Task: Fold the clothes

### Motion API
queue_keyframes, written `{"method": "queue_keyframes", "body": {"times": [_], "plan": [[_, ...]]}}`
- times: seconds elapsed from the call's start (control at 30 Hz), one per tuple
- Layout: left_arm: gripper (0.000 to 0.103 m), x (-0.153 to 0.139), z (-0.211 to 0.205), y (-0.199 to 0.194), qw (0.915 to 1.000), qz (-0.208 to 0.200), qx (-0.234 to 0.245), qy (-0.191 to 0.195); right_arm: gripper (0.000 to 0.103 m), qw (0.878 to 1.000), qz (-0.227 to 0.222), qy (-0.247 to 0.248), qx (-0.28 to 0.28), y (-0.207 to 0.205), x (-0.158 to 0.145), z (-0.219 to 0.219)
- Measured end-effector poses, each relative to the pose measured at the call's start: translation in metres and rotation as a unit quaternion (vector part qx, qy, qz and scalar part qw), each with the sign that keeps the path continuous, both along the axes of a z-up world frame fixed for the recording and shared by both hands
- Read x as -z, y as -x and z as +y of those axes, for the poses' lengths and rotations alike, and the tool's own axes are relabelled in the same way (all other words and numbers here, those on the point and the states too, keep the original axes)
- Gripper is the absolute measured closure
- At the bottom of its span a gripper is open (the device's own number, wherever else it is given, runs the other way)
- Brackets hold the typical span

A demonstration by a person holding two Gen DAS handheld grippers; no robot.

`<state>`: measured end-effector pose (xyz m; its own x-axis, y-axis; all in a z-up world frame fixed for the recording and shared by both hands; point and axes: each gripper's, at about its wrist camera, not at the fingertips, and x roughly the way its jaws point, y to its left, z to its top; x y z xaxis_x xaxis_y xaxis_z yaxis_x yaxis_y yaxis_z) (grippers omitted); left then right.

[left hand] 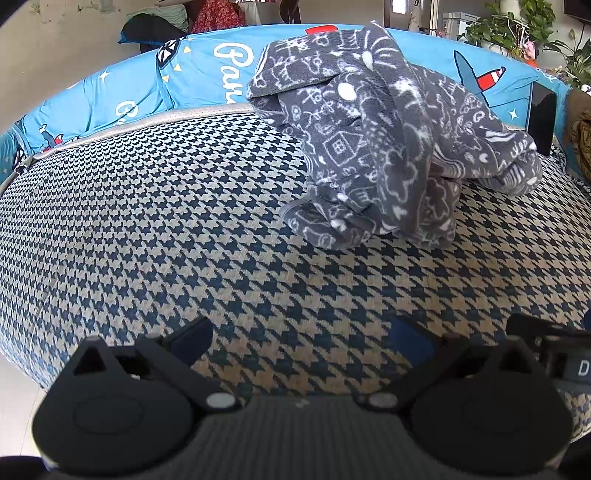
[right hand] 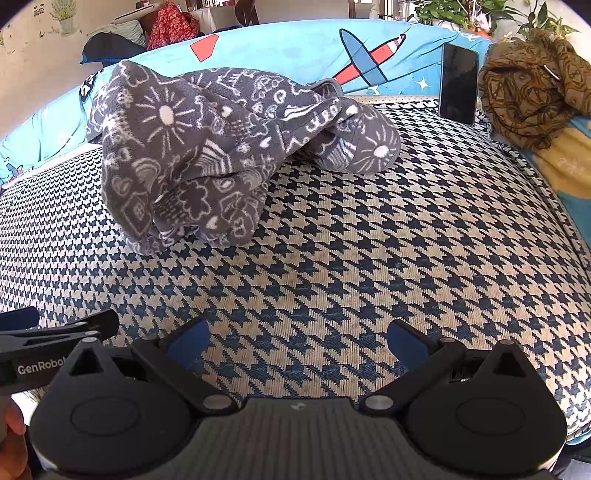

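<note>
A grey fleece garment [left hand: 384,147] with white doodle print lies crumpled in a heap on a houndstooth mat [left hand: 184,229]. In the right wrist view the garment [right hand: 207,155] sits at the upper left of the mat [right hand: 369,240]. My left gripper [left hand: 299,339] is open and empty, hovering over the mat well short of the heap. My right gripper [right hand: 297,339] is open and empty too, to the right of and nearer than the heap. The left gripper's body [right hand: 44,343] shows at the left edge of the right wrist view.
A blue quilt [right hand: 288,48] with plane prints runs behind the mat. A black phone [right hand: 458,83] leans upright at the back right. A brown patterned cloth [right hand: 532,88] is heaped beside it. Potted plants [left hand: 517,26] stand behind.
</note>
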<state>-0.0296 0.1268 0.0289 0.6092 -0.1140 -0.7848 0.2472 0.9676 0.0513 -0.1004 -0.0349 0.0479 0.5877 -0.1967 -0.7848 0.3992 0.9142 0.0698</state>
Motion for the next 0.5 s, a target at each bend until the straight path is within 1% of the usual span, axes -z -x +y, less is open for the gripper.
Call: {"method": "queue_keyframes", "body": {"times": [0.5], "plan": [[0.0, 0.0024, -0.0021, -0.0018, 1.0, 0.003, 0.003, -0.006, 0.0, 1.0, -0.002, 0.002, 0.008, 0.0016, -0.0017, -0.0014]]}}
